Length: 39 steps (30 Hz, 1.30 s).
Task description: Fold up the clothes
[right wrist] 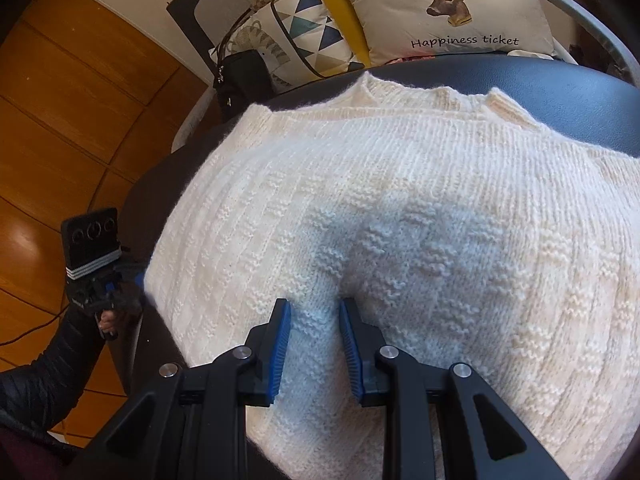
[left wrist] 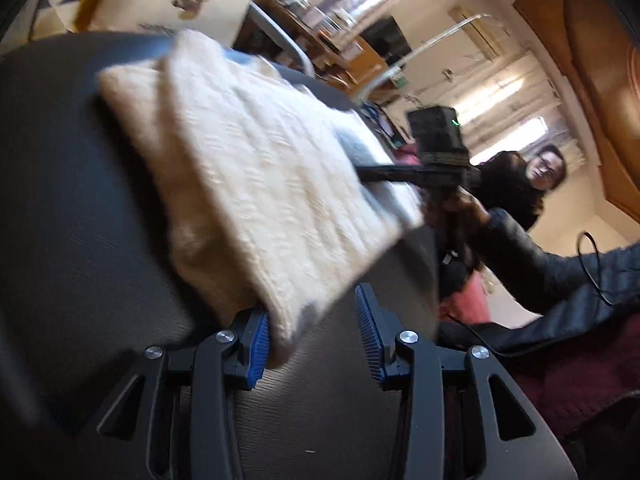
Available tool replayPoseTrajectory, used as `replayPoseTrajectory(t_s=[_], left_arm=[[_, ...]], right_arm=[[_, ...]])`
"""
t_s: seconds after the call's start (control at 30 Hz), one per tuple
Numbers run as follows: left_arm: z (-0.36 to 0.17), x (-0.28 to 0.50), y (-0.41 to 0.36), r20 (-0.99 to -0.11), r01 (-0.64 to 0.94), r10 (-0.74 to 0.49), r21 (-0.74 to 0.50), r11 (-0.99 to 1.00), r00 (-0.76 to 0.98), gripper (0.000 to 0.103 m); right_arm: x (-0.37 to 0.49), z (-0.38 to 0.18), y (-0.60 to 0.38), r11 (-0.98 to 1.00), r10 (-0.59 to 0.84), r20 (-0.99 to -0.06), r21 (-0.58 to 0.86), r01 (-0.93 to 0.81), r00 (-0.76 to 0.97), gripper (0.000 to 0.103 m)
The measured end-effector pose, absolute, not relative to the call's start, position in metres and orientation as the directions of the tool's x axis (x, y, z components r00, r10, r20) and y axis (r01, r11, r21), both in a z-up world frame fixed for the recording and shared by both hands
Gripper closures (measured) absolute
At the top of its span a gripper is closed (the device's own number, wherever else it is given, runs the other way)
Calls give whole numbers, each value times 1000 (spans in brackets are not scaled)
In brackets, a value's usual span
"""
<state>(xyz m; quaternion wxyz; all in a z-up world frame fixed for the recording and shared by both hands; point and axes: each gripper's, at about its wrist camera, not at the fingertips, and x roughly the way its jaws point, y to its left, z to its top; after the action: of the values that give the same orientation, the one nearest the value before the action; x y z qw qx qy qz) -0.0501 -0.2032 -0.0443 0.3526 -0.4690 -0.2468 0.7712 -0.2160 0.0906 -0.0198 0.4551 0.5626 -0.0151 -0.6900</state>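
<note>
A: Starting at the left, where did the left gripper (left wrist: pixel 316 336) stand?

B: Low at the near-left corner of the cream knit sweater (right wrist: pixel 400 240), which lay spread on the dark round table (left wrist: pixel 80 220). Its jaws stood apart; one blue pad (left wrist: pixel 260 344) touched the sweater's corner, the other was clear of the wool. I would call it open, not yet pinching.

A: And the right gripper (right wrist: pixel 316 344)?

B: Pressed down on the sweater's near hem, a ridge of knit bunched between its pads. It was clamped on that fold.

A: What could have gone wrong?

B: If the left closed with only one pad on the wool, it might have caught a single layer or slipped off, so the fold would have come up skewed. The thick knit could also sag and drag between the two holds.

A: Any room to move?

B: The left edge of the sweater lay near the table rim with the wooden floor (right wrist: pixel 60 120) below, so a pull that way risked a slide off. Beyond the collar there was a bare strip of table before the deer cushion (right wrist: pixel 440 12) and the triangle-print cushion (right wrist: pixel 312 28).
</note>
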Motion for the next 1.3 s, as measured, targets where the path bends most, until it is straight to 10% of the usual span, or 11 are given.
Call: replayPoseTrajectory(t_s=[0.23, 0.53, 0.9, 1.03, 1.3], left_arm=[[-34, -15, -182, -602, -310, 719, -650, -694, -348, 96], [-44, 63, -146, -619, -191, 697, -683, -705, -361, 97], [-35, 52, -138, -592, -68, 637, -704, -707, -494, 72], [-35, 47, -117, -670, -97, 581, -613, -784, -462, 95], [-16, 68, -144, -788, -83, 491, -498, -863, -373, 97]], right_arm=[[-210, -12, 84, -563, -576, -814, 461, 686, 75, 78], [-182, 4, 81, -519, -455, -883, 364, 774, 111, 78], [-143, 9, 83, -506, -458, -889, 248, 826, -13, 73], [-145, -12, 95, -552, -485, -874, 310, 774, 4, 72], [-127, -19, 107, -510, -565, -818, 449, 733, 108, 70]])
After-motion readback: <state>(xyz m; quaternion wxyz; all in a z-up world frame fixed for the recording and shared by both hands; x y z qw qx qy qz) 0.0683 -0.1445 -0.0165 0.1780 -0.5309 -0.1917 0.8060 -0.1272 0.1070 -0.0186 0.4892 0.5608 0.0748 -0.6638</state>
